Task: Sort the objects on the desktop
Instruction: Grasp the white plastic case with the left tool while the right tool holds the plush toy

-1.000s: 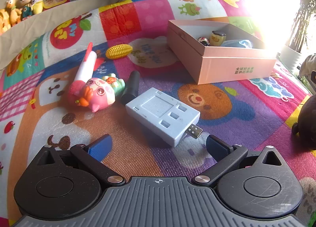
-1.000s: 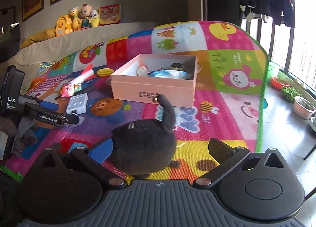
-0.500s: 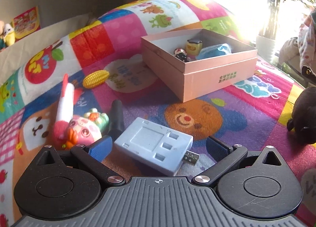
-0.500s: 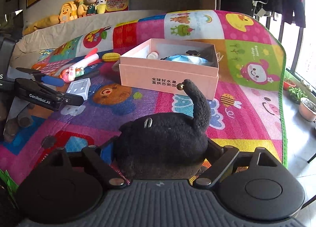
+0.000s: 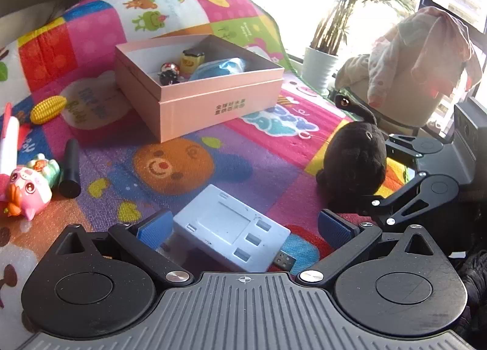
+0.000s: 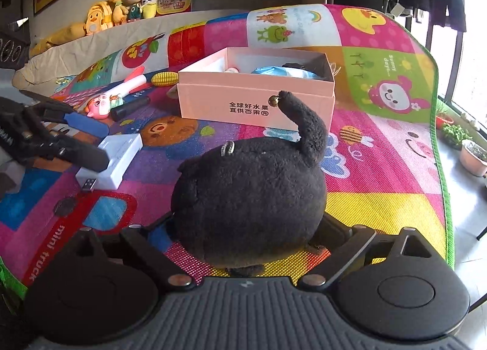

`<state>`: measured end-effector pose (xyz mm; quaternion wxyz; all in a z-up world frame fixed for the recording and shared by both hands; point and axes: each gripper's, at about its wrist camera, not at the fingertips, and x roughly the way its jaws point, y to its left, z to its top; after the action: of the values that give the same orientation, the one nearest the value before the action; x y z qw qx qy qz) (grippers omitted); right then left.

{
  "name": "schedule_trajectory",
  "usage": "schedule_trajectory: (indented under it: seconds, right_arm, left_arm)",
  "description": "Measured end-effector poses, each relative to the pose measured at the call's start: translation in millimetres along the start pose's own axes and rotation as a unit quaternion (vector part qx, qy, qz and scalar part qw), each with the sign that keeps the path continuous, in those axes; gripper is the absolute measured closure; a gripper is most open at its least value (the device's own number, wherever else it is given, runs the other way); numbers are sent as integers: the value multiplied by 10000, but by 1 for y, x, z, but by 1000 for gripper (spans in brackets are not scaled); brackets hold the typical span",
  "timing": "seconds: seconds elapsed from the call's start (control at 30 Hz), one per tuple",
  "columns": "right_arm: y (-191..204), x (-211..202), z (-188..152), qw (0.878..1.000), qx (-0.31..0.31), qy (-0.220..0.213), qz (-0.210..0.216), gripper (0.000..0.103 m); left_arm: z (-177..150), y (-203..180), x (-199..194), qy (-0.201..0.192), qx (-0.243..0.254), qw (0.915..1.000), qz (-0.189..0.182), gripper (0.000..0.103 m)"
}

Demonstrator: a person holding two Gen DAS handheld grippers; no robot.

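Observation:
A white USB hub [image 5: 231, 234] lies flat on the colourful play mat between the blue pads of my left gripper [image 5: 245, 226], which is open; the left pad is at the hub's corner, the right pad stands clear of it. In the right wrist view the same hub [image 6: 118, 155] sits at the left gripper [image 6: 97, 144]. A black plush toy [image 6: 249, 198] rests on the mat between the fingers of my right gripper [image 6: 246, 228], whose jaws are opening; the plush hides the pads. The open pink box [image 5: 213, 103] stands beyond, with small toys inside.
Left of the box lie a yellow corn toy [image 5: 48, 109], a black cylinder [image 5: 69, 167], a pink pig toy [image 5: 26, 195] and a white-and-red pen [image 5: 9, 143]. A potted plant [image 5: 321, 67] and a cloth-draped seat [image 5: 420, 76] stand past the mat's green edge [image 6: 441, 167].
My left gripper swung right and came in over the hub, which now lies between its fingers. My right gripper sank around the black plush; its jaws narrowed, then widened again.

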<state>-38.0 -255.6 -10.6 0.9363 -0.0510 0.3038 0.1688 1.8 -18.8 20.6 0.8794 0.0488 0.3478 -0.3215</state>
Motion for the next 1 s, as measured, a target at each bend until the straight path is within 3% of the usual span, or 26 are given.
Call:
schedule_trajectory:
  seconds: [0.13,0.27,0.43,0.53,0.7,0.9,1.0]
  right_arm:
    - [-1,1,1,10000,66,18,10,3]
    - [-2,0,0,9999,114,8,-5,1]
    - [-5,0,-1,9998,209,-1,25,0]
    - [-5,0,-1,9998,209,-4,22,0]
    - [-6,0,-1,9996,264,-26,38,0]
    - [-7,0,-1,9995,318,-37,45,0]
    - [-7,-1,-2,9994,347,-49,39,0]
  left_arm:
    - [-3,-5,4,53,372,9985,401,0]
    - [-10,-9,2,304,565,9979,17,0]
    - [-25,-30,-10,401,1156,9925,20,0]
    - [-28,-29,-18,440,1023,9937,-128,0]
    - [-28,-28,-15,422,446,9954,-742,0]
    - [-18,-38,5,316,147,9941,-1028,0]
    - [-18,-44,1,312,350,9941,-980,0]
